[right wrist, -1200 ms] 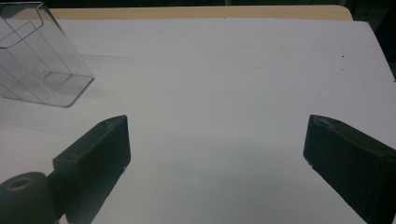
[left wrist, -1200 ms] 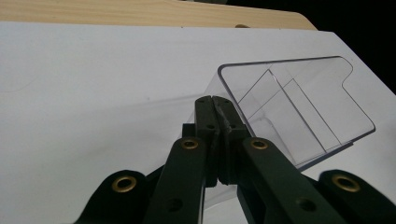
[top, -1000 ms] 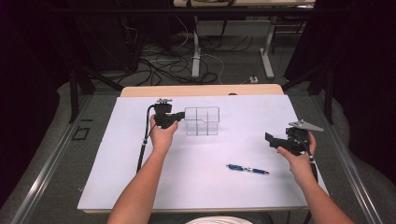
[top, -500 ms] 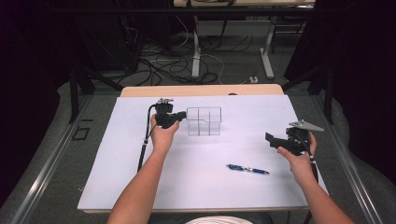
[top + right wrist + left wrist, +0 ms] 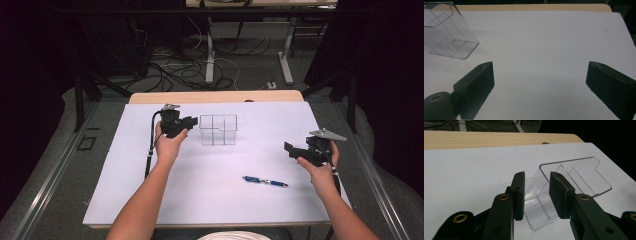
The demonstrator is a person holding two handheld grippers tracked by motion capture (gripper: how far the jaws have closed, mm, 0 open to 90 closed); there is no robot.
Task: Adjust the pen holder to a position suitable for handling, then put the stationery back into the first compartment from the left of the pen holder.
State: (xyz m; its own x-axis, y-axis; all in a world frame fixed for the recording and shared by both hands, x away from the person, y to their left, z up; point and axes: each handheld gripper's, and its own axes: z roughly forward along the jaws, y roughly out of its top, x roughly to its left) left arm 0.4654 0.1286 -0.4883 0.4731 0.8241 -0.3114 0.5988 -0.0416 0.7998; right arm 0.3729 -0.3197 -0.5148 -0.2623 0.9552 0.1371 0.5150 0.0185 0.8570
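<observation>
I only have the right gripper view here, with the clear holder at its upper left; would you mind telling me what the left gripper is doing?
Observer: The left gripper sits right at the left side of the clear holder, its jaws partly open on either side of the holder's near wall without clamping it.
Operator: Thank you. Is there anything else on the white sheet?
Observer: Yes, a blue pen lies flat on the white sheet, nearer the person than the holder.
Operator: And how is my right gripper placed relative to that pen?
Observer: The right gripper is held to the right of the pen and a little beyond it, jaws wide open, apart from it.
</observation>
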